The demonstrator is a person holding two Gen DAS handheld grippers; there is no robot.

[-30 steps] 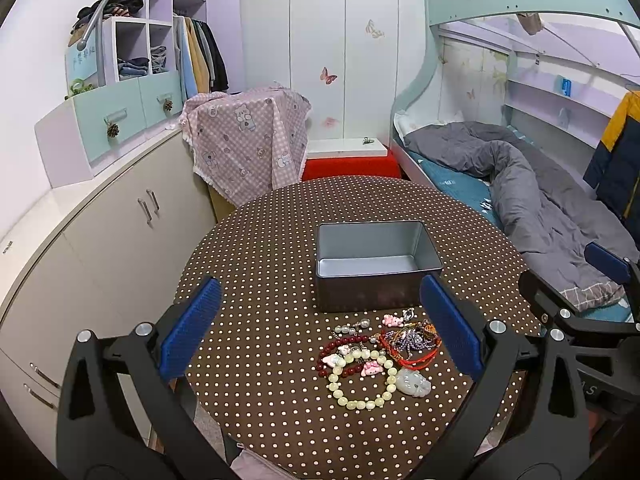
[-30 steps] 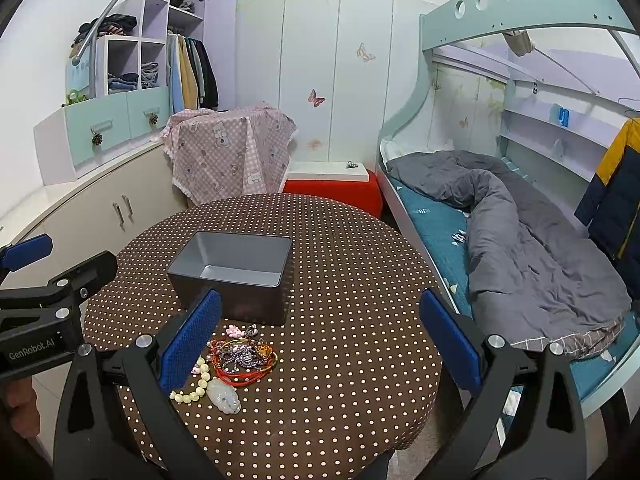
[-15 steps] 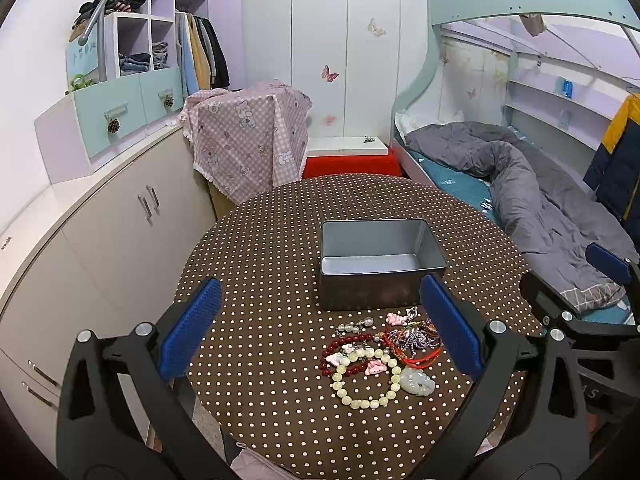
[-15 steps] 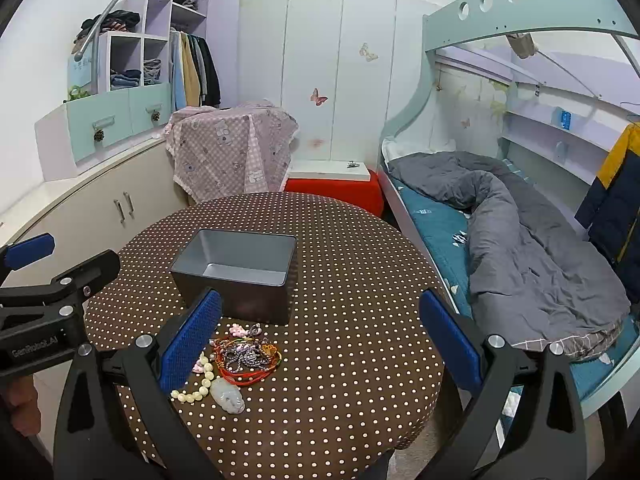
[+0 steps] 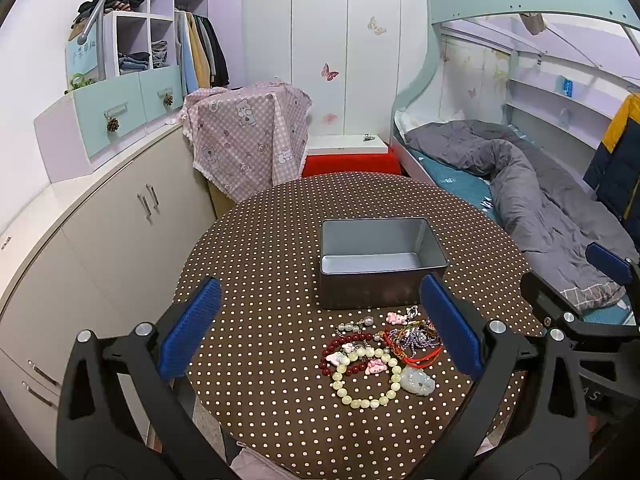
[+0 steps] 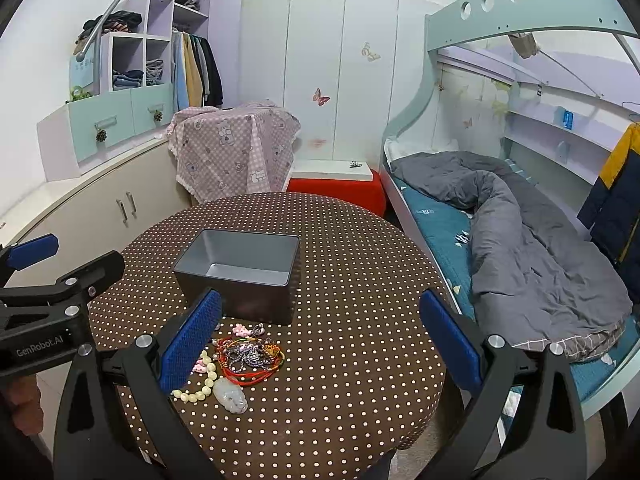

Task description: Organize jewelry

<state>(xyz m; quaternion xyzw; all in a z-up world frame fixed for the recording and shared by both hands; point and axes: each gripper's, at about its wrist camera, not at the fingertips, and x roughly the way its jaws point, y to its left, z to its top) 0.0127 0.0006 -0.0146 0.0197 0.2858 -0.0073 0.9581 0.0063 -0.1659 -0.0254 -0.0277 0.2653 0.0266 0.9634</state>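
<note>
Left wrist view has the whole setup: an empty grey tin point(image 5: 380, 260) sits mid-frame on the polka-dot table point(image 5: 260, 248), and the jewelry pile point(image 5: 380, 352) lies just below it, lower centre, touching nothing but the cloth. Left gripper point(image 5: 316, 332) is spread wide and holding nothing, hovering above the table edge. Right wrist view shows the same story from the other side, with the right gripper point(image 6: 320, 336) also wide apart and empty, pile at lower left of that frame, partly behind its left finger. Nothing's in the tin yet, so I'd say we're at the very start. Handling-wise, this stuff is light and floppy. The pale bead bracelet point(image 5: 366, 380) is a loose loop that'll sag and swing, so I'd pinch across one side of the ring, not try to span it. The red bead bracelet point(image 5: 344, 350) lies under it, overlapping, so it might drag along. The red and purple cords point(image 5: 414, 340) are tangled, soft, easy to grip but likely to lift as a clump. The jade pendant point(image 5: 418, 382) looks smooth, hard and probably slippery and chippable; grab it across its narrow width and set it down gently.
</note>
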